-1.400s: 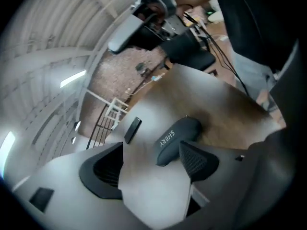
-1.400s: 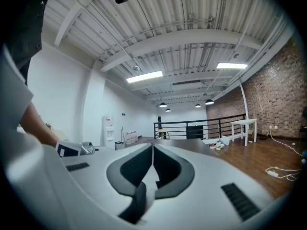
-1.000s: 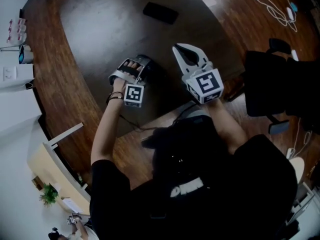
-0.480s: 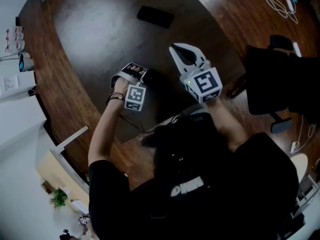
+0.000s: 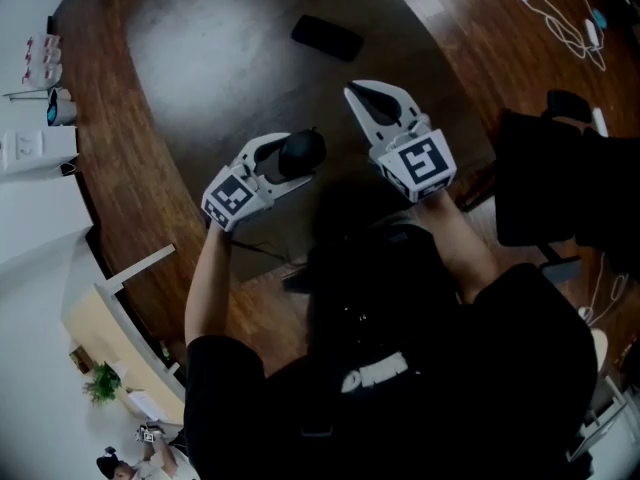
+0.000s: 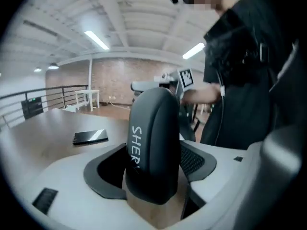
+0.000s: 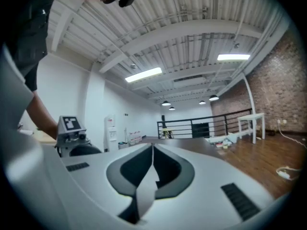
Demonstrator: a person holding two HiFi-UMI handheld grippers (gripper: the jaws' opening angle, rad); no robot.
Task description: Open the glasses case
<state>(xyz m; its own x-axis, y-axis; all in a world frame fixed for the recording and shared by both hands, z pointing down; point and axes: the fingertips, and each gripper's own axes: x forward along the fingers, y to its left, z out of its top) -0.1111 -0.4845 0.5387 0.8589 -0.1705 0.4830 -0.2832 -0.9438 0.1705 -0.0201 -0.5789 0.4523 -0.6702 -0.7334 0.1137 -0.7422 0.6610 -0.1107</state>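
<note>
Your left gripper (image 5: pixel 290 164), jaws just closing, clamped the glasses case (image 5: pixel 303 152) above the table (image 5: pixel 220 48) so your empty, jaws-together right gripper (image 5: pixel 363 91) could pry.

It looked like a loft-style open office in an industrial hall: a bare brick wall (image 7: pixel 288 75), a white ribbed ceiling (image 7: pixel 192 28) on heavy beams with strip lights (image 7: pixel 144 74), a black mezzanine railing (image 7: pixel 201 126), a plank wooden floor (image 5: pixel 470 28), a big dark rounded table (image 5: pixel 220 58), a black office chair (image 5: pixel 560 178) and loose white cables (image 5: pixel 555 18).
</note>
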